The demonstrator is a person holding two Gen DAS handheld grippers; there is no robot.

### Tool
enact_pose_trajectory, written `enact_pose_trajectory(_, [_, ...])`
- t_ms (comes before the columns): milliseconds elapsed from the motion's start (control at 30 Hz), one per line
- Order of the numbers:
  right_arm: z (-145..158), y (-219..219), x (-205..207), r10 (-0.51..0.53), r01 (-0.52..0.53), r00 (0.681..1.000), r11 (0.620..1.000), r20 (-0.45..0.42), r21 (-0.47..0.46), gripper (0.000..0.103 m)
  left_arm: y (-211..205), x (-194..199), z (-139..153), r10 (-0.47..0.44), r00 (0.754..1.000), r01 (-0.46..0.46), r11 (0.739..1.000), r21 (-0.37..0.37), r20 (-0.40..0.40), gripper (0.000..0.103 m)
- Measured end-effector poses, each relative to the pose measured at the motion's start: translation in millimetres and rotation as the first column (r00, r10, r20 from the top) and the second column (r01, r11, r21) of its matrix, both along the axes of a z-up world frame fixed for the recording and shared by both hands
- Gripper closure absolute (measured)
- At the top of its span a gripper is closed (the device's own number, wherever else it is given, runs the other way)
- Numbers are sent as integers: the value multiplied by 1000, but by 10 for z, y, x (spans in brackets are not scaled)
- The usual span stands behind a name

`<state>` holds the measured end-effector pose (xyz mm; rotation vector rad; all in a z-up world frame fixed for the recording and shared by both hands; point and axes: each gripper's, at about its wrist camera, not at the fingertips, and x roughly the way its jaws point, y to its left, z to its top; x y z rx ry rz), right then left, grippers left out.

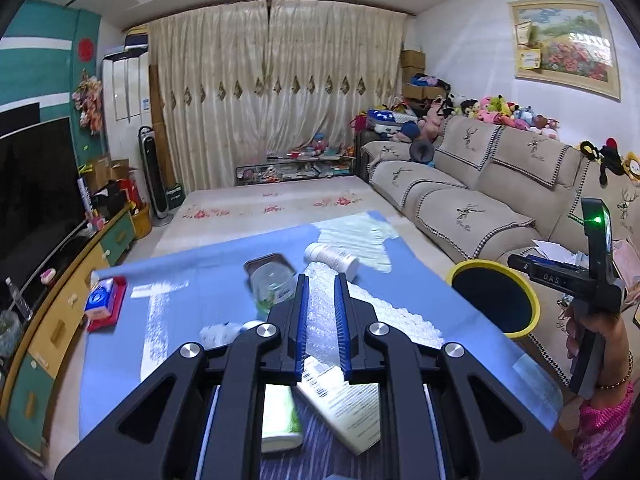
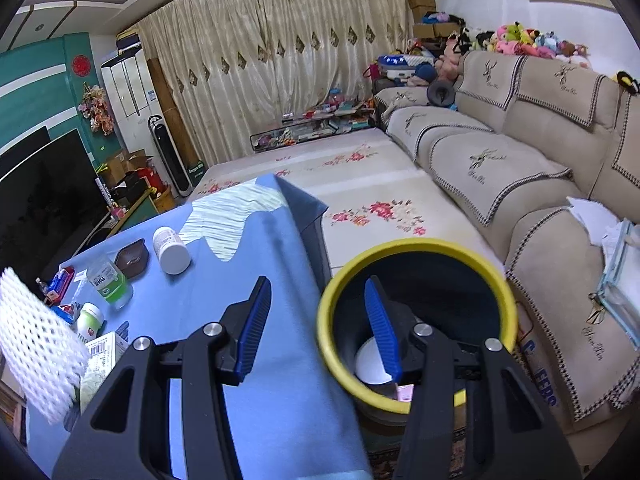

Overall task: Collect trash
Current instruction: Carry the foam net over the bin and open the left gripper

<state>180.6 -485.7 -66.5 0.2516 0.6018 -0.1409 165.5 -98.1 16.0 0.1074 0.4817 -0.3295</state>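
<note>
My left gripper (image 1: 322, 280) is shut on a white foam net sleeve (image 1: 320, 312), held above the blue-covered table (image 1: 192, 280). In the right wrist view the sleeve (image 2: 40, 344) hangs at the far left. My right gripper (image 2: 316, 282) is open and holds nothing, with one finger over the table edge and the other over a yellow-rimmed bin (image 2: 416, 246). The bin (image 1: 480, 266) stands on the floor between table and sofa, with a white round thing (image 2: 372, 364) inside. On the table lie a white pill bottle (image 2: 171, 250), a clear cup with a green label (image 2: 110, 280) and a barcoded white box (image 1: 340, 400).
A small brown tray (image 2: 132, 256), a green-and-white bottle (image 1: 280, 416) and a red-and-blue tissue pack (image 1: 106, 300) also lie on the table. A beige sofa (image 2: 500, 160) runs along the right, with papers on its near seat. A TV cabinet (image 1: 60, 320) lines the left.
</note>
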Motion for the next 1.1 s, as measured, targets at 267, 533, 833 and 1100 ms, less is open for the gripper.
enact_pose_trajectory(267, [38, -400, -382, -76, 76, 997, 997, 17, -14, 56, -583, 147, 56, -108, 994, 108, 994, 20, -14, 90])
enact_pose_trajectory(533, [-107, -952, -654, -176, 176, 984, 984, 4, 29, 56, -1623, 497, 36, -235, 971, 236, 971, 47, -35, 90])
enact_pose_trajectory(833, [-261, -1348, -812, -237, 237, 971, 968, -5, 77, 56, -2912, 988, -285, -317, 943, 327, 937, 119, -100, 90])
enact_pose_trajectory(1100, [-415, -1553, -843, -268, 270, 963, 956, -30, 111, 56, -3587, 1325, -766, -322, 932, 350, 919, 181, -167, 88])
